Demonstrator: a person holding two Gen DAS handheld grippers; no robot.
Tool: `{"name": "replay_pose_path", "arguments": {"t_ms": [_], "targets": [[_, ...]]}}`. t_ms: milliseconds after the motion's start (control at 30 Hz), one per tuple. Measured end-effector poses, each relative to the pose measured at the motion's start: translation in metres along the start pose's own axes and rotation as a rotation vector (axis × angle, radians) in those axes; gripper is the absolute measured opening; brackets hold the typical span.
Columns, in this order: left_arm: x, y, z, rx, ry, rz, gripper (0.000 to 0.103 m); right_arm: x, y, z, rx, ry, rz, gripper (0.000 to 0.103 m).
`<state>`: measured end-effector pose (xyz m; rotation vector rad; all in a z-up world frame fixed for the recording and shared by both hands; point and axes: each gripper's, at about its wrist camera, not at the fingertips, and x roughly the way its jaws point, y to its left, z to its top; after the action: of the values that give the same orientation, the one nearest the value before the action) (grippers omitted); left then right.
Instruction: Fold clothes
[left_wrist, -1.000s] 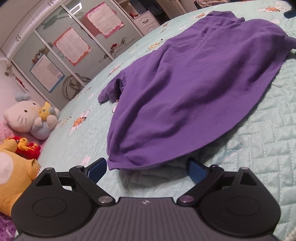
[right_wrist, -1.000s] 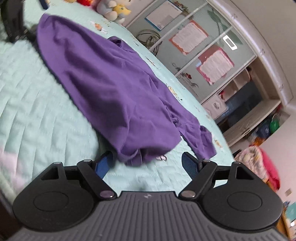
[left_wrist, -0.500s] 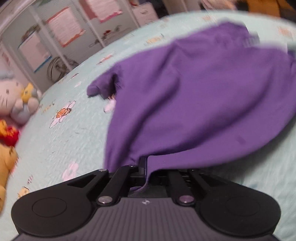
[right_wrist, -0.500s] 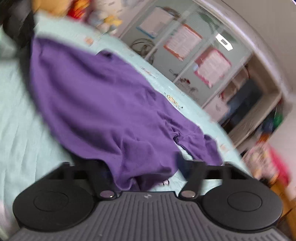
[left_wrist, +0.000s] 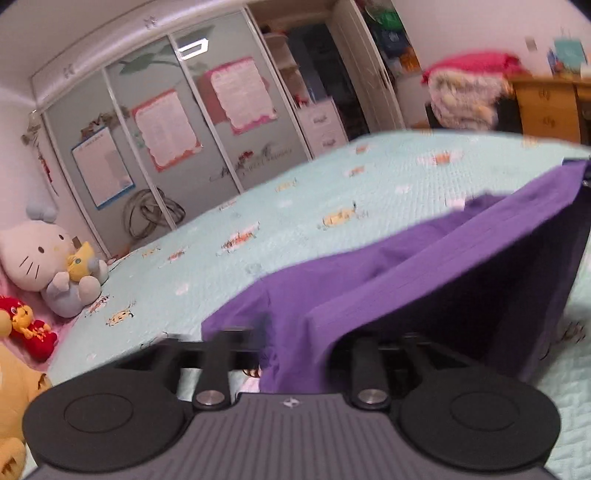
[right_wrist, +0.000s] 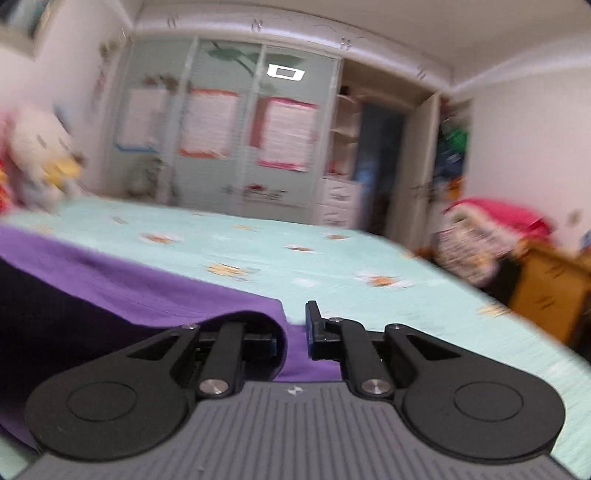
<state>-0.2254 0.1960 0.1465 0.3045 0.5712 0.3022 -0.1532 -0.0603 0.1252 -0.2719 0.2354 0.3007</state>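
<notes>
Right wrist: purple garment (right_wrist: 155, 291) between right claw (right_wrist: 291, 332) fingers.

Soft indoor light fills both fisheye views, and a ceiling lamp glares as a bright rectangle off the wardrobe doors (left_wrist: 192, 46). Motion blur smears the right wrist view most, above all the plush toy (right_wrist: 37, 155) and posters (right_wrist: 284, 136). Deep shadow sits under the lifted purple garment (left_wrist: 461, 258); straight lines bow at the edges.

No legible text — posters blurred.
</notes>
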Motion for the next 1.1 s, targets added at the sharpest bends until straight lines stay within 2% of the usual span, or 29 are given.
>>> {"name": "replay_pose_path", "arguments": {"t_ms": [33, 67, 133, 167, 233, 367, 500, 600, 700, 833, 900, 933, 1000, 1067, 1100], "targets": [[0.007, -0.007, 0.001, 0.015, 0.011, -0.001, 0.061, 0.011, -0.001, -0.007, -0.008, 0.054, -0.019, 0.014], [0.014, -0.013, 0.0, 0.022, 0.027, -0.011, 0.061, 0.023, -0.004, -0.016, -0.002, 0.125, -0.025, 0.017], [0.022, -0.012, -0.011, -0.046, 0.076, -0.085, 0.063, 0.041, -0.011, -0.034, 0.032, 0.25, -0.029, 0.028], [0.023, -0.009, -0.018, -0.081, 0.087, -0.108, 0.065, 0.043, -0.016, -0.045, 0.07, 0.291, -0.022, 0.037], [0.023, -0.005, -0.032, -0.129, 0.105, -0.122, 0.07, 0.041, -0.02, -0.061, 0.115, 0.339, 0.004, 0.041], [0.016, 0.003, -0.053, -0.192, 0.116, -0.109, 0.078, 0.015, -0.017, -0.082, 0.148, 0.346, 0.063, 0.053], [0.021, 0.007, -0.062, -0.168, 0.151, -0.095, 0.079, 0.002, -0.008, -0.081, 0.137, 0.32, 0.078, 0.054], [0.026, 0.011, -0.06, -0.194, 0.15, -0.106, 0.078, -0.016, -0.001, -0.078, 0.125, 0.301, 0.1, 0.063], [0.024, 0.015, -0.051, -0.265, 0.119, -0.131, 0.077, -0.048, 0.023, -0.075, 0.041, 0.268, 0.159, 0.065], [0.029, 0.012, -0.035, -0.29, 0.111, -0.102, 0.078, -0.076, 0.063, -0.069, -0.147, 0.219, 0.324, 0.071], [0.039, 0.021, -0.03, -0.399, 0.154, -0.08, 0.078, -0.083, 0.08, -0.065, -0.226, 0.203, 0.402, 0.076], [0.043, 0.029, -0.03, -0.481, 0.173, -0.085, 0.077, -0.081, 0.081, -0.063, -0.219, 0.201, 0.367, 0.076], [0.049, 0.043, -0.032, -0.609, 0.188, -0.096, 0.077, -0.07, 0.075, -0.059, -0.159, 0.203, 0.22, 0.076], [0.05, 0.049, -0.032, -0.637, 0.191, -0.076, 0.077, -0.049, 0.044, -0.058, 0.004, 0.243, 0.051, 0.076], [0.05, 0.049, -0.033, -0.617, 0.192, -0.068, 0.077, -0.041, 0.028, -0.058, 0.072, 0.261, -0.001, 0.076]]}}
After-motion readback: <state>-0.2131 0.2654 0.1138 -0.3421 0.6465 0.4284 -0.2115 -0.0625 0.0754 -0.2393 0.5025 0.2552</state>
